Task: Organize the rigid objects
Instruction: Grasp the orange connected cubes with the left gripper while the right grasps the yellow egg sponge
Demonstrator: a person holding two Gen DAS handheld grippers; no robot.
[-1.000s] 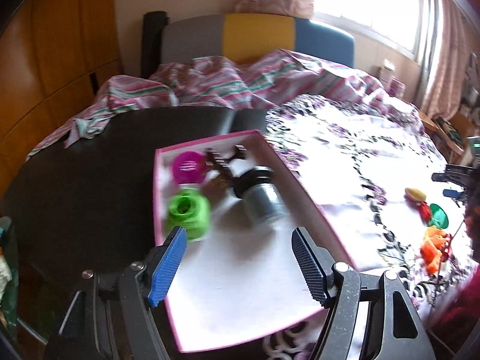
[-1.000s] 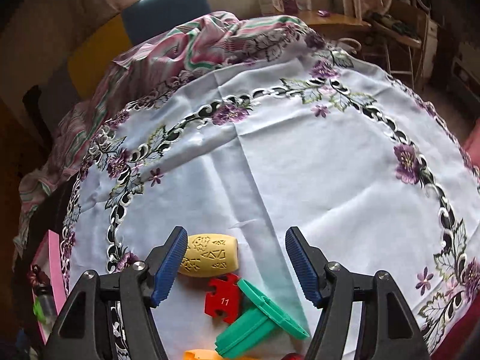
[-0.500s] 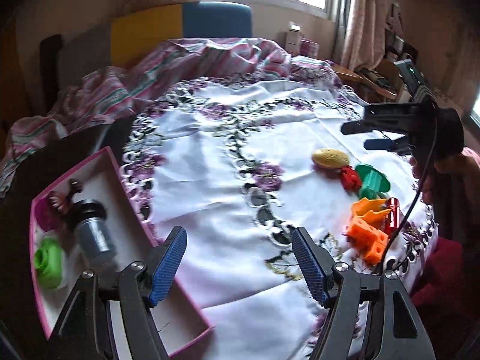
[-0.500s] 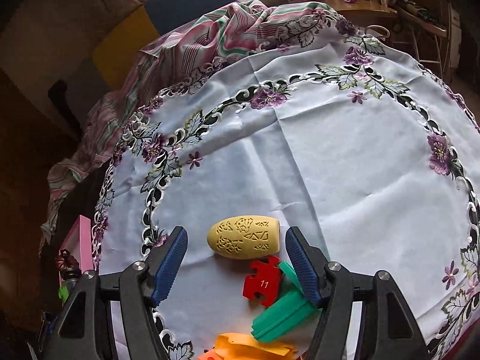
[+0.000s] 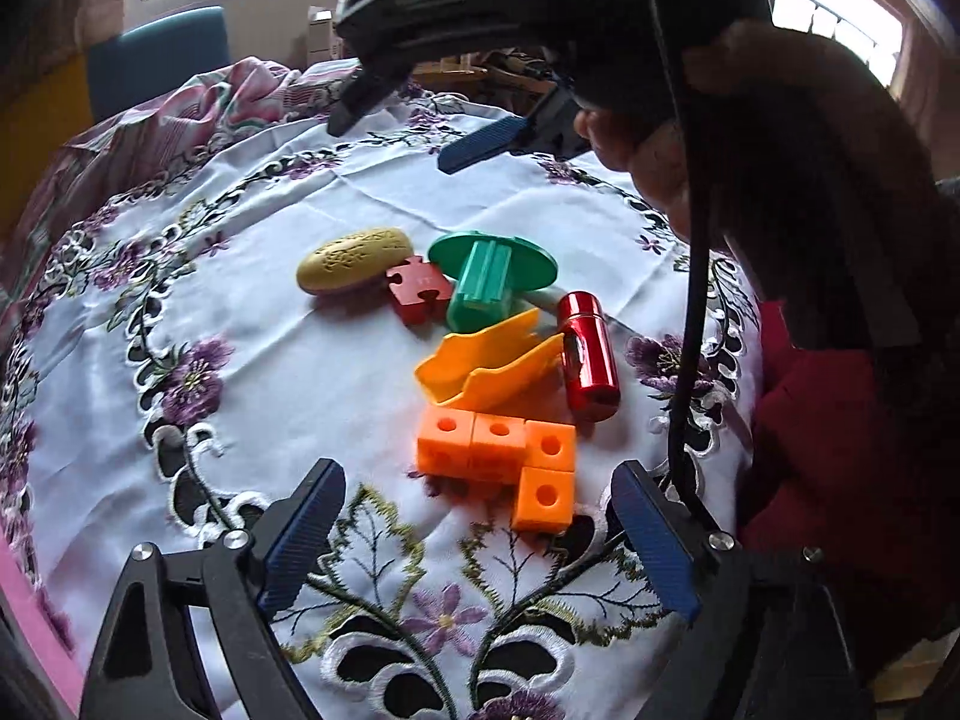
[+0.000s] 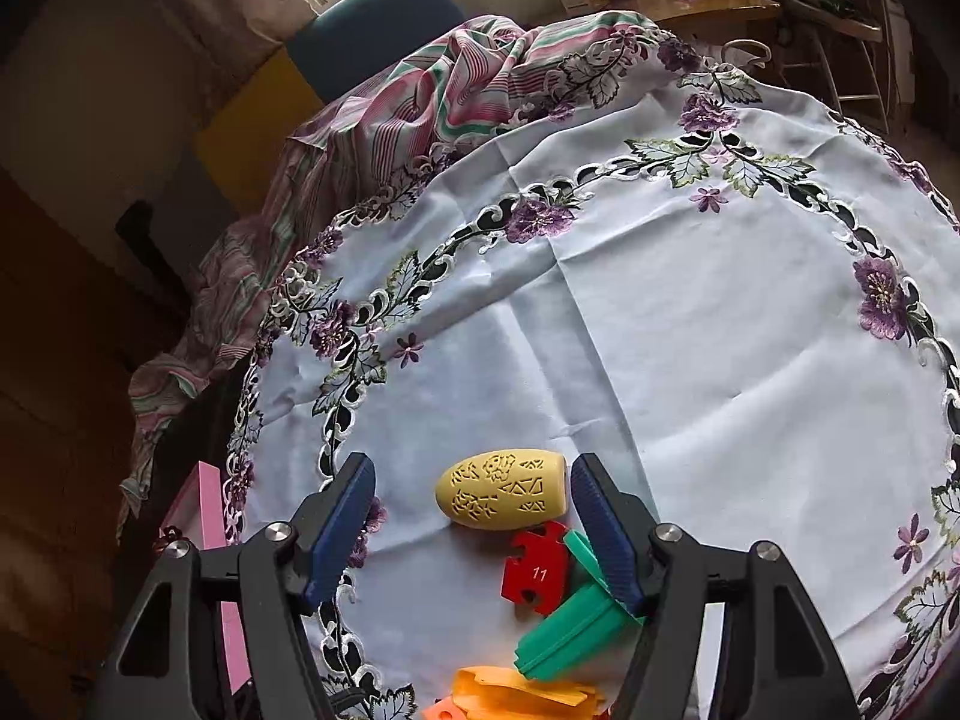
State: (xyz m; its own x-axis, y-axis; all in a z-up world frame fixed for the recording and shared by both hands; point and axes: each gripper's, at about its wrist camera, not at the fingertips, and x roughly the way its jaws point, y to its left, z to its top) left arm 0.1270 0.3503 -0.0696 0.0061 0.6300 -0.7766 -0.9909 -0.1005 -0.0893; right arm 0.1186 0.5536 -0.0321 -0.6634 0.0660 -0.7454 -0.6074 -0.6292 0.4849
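Toys on tablecloth (image 5: 336,396): two orange, two red, one green, one yellow.

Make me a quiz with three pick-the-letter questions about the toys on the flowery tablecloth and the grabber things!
1. Where is the red puzzle piece?
A. Between the yellow egg-shaped toy and the green toy
B. On top of the orange blocks
C. Inside the pink box

2. How many holes show on top of the orange cube blocks?
A. One
B. Four
C. Nine

3. How are the two grippers?
A. Both open, holding nothing
B. Both shut on toys
C. One shut on the red cylinder

Answers:
1. A: it lies right between those two, touching the egg toy.
2. B: each of four joined cubes shows one round hole.
3. A: the left gripper and right gripper have fingers spread apart with nothing between the pads.
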